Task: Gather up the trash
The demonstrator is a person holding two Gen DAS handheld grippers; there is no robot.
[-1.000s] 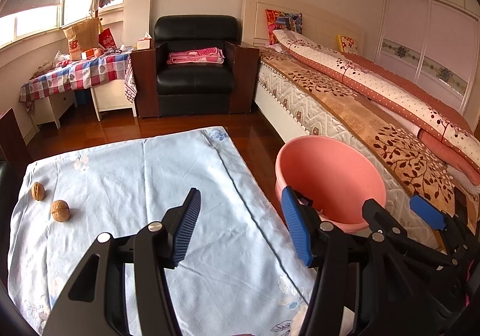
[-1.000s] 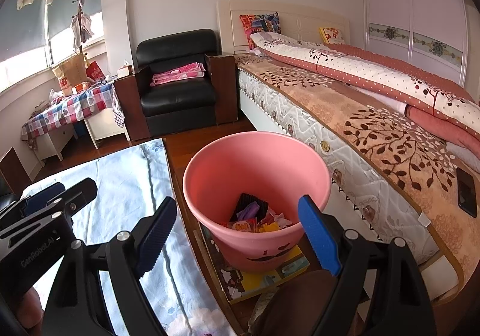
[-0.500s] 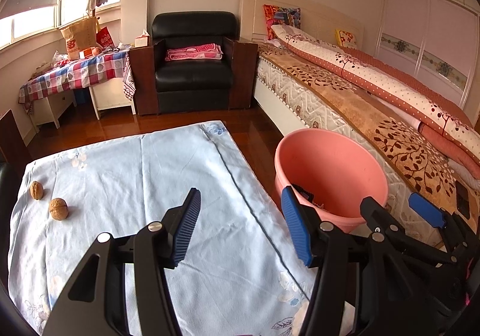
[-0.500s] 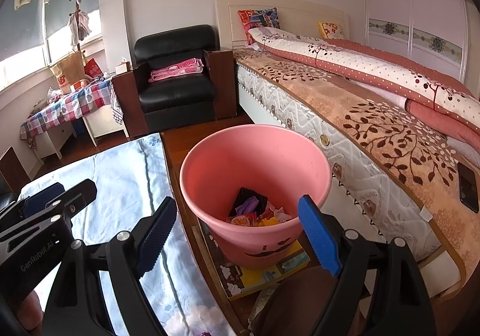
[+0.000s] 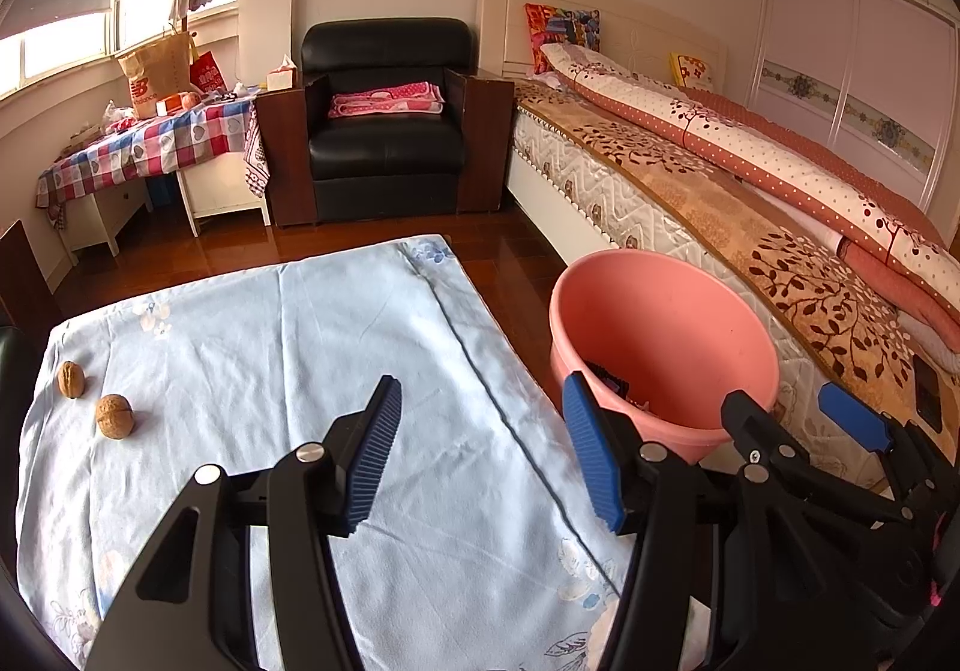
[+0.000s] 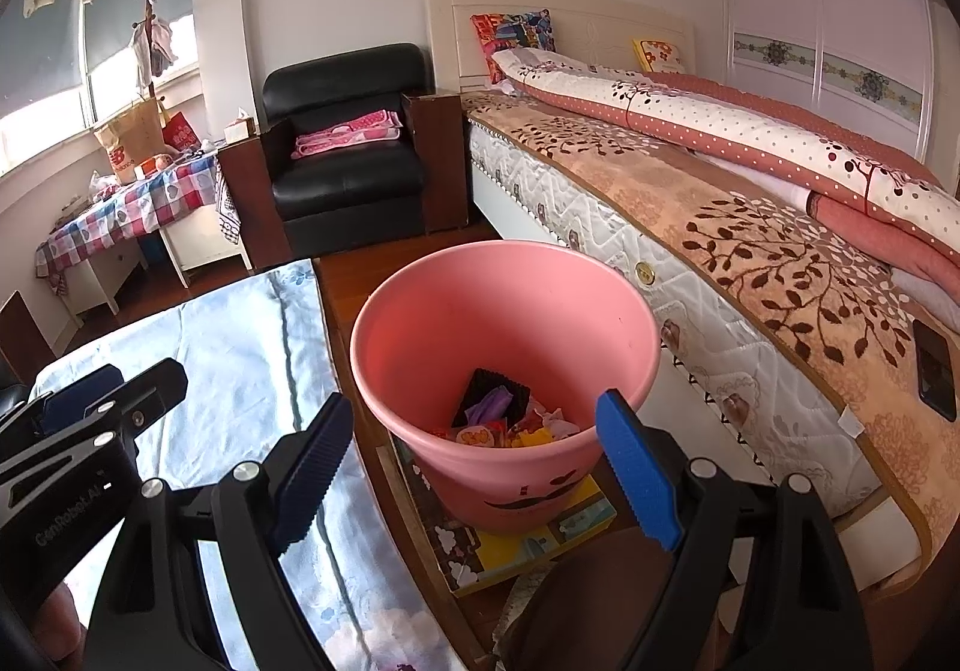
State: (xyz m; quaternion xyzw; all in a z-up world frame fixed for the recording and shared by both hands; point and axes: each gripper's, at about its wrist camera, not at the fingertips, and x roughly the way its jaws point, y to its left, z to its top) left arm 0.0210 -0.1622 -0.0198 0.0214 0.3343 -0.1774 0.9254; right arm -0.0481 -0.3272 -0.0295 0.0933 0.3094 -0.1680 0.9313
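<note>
Bed at 3 o'clock, patterned blanket. Table under wrinkled pale blue cloth. Round pink plastic bin on floor between them, upright, mouth up, holding a black tray and mixed colourful wrappers. Left claw wide, empty, over cloth. Right claw wide, empty, above bin rim. Two rough brown walnuts at 9 o'clock on cloth.

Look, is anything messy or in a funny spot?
Two walnuts sit on the blue tablecloth, far from the pink bin holding the other trash. The bin stands on a picture box, not the floor. Nothing is spilled.
</note>
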